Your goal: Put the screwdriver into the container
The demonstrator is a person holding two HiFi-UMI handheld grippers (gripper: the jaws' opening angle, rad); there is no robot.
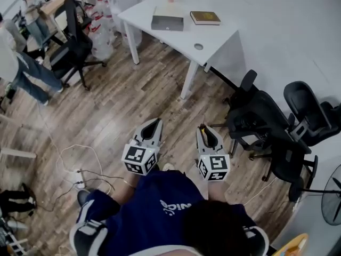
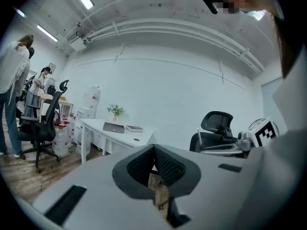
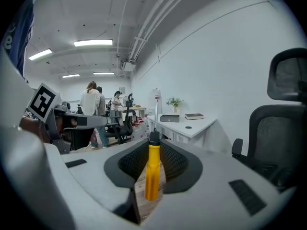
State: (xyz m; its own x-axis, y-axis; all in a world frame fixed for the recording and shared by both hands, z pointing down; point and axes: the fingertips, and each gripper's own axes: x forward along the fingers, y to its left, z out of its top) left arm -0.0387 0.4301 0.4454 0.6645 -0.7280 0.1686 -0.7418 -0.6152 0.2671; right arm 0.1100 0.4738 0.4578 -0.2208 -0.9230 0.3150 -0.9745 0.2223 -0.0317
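- We see, from the head view, a person standing on a wooden floor [image 1: 133,100], holding both grippers out in front of the body at about waist height, side by side and near each other.
- The left gripper [image 1: 155,122] points forward and slightly to the right. The right gripper [image 1: 204,128] points forward and slightly to the left. Each marker cube sits at the near end, close to the body.
- In the left gripper view we see its jaws brought together at the tips, with nothing between them.
- In the right gripper view we see the jaws closed against the yellow handle of the screwdriver [image 3: 152,169], gripping it from both sides.
- The handle lies along the gap between the jaws. Its black collar and thin metal shaft stick out past the jaw tips, pointing away from the person.
- Far ahead stands a white desk [image 1: 213,36]. Black office chairs [image 1: 266,121] cluster to the right.
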